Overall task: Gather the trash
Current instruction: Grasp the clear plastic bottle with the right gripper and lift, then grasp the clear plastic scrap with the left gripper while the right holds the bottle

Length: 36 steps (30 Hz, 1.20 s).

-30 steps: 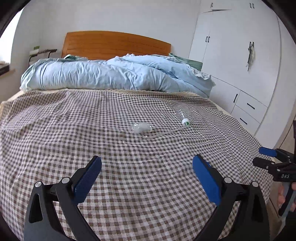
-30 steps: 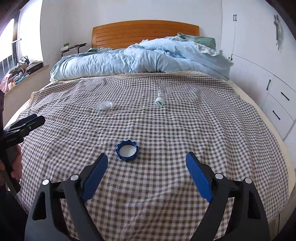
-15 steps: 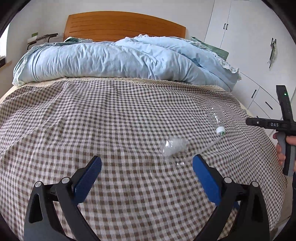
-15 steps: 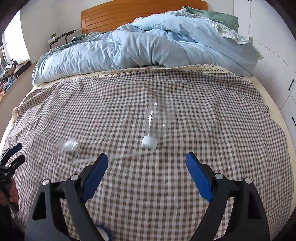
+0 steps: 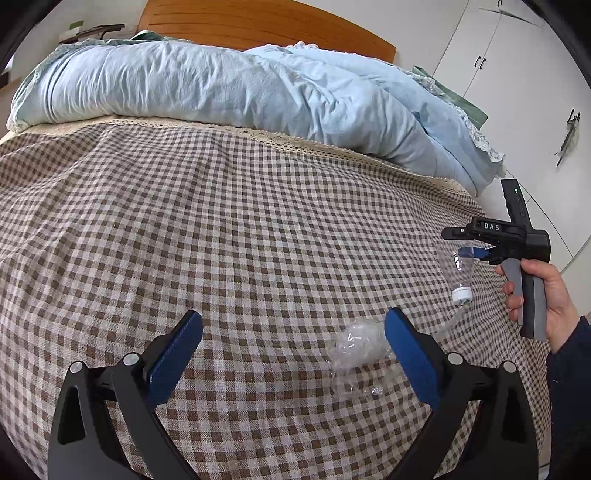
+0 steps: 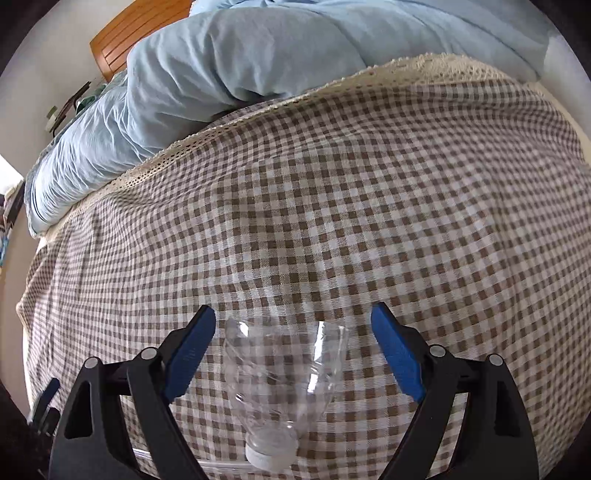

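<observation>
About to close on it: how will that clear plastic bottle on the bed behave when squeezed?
The clear bottle looks empty, so probably very light. Its thin walls already look dented, so it will likely crumple. Lying on its side on the soft checked bedspread, it may roll or slip as the right gripper closes.

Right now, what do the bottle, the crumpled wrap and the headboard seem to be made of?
Bottle: likely thin clear plastic; the checks show through it, and its cap is white.
Crumpled wrap: seemingly clear glossy film, creased with bright glints.
Headboard: apparently wood, orange-brown, smooth with horizontal grooves.
</observation>
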Each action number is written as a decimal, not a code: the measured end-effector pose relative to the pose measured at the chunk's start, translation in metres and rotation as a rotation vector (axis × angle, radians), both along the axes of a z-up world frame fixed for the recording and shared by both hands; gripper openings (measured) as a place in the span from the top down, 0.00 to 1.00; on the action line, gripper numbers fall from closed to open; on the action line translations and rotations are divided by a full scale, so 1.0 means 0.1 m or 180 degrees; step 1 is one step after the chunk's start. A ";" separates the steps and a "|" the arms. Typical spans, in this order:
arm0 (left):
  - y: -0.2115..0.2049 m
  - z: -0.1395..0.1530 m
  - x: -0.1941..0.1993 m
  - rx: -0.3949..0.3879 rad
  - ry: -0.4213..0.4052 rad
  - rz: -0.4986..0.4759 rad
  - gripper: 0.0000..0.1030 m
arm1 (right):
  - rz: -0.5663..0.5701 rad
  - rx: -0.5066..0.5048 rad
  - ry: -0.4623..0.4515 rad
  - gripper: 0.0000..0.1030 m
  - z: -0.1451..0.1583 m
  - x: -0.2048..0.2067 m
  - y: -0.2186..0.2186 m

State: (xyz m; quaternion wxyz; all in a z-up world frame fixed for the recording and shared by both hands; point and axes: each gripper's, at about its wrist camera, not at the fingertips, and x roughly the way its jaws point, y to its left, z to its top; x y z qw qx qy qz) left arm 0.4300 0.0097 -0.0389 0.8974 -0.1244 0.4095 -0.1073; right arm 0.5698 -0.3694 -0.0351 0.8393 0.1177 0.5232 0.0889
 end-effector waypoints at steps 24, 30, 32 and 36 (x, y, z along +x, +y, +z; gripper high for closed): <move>-0.22 0.72 -2.22 0.0042 -0.0404 -0.0143 0.07 | 0.0154 -0.0847 -0.2067 0.39 0.17 -3.61 0.61; -0.28 0.57 -2.53 0.0028 -0.0413 -0.0175 0.07 | 0.0134 -0.0544 -0.1851 0.38 0.15 -4.21 0.39; -0.32 0.50 -2.56 0.0000 -0.0355 -0.0192 0.07 | 0.0181 -0.0492 -0.1680 0.38 0.10 -4.32 0.38; -0.40 0.45 -2.60 0.0076 -0.0305 -0.0294 0.07 | 0.0317 -0.0547 -0.1385 0.38 0.03 -4.43 0.43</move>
